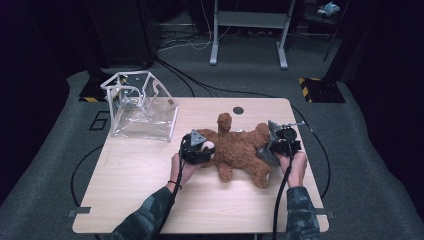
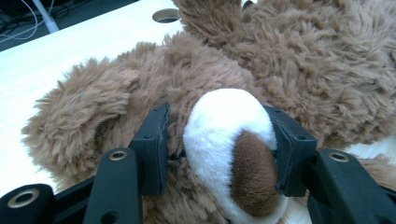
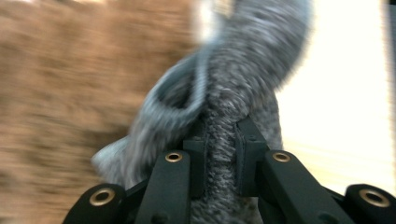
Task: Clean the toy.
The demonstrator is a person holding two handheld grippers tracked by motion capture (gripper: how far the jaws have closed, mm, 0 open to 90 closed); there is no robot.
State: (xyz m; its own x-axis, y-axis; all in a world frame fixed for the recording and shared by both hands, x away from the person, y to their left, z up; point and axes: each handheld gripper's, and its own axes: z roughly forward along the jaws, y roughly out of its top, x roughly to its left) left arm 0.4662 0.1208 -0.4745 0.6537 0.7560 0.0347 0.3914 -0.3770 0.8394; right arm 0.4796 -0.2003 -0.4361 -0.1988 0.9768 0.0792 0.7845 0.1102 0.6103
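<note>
Bear point(image 1: 240, 150) lies mid-table point(image 1: 150, 200), left gripper point(image 2: 219, 149) fingers clamped on its white muzzle point(image 2: 226, 126), right gripper point(image 3: 219, 154) fingers pinching the grey cloth point(image 3: 243, 84); advise steady muzzle hold, slow even cloth pull.

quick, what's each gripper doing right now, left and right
Left gripper: closed on the teddy bear's white muzzle.
Right gripper: closed tight on a grey knitted cloth beside the bear.
</note>
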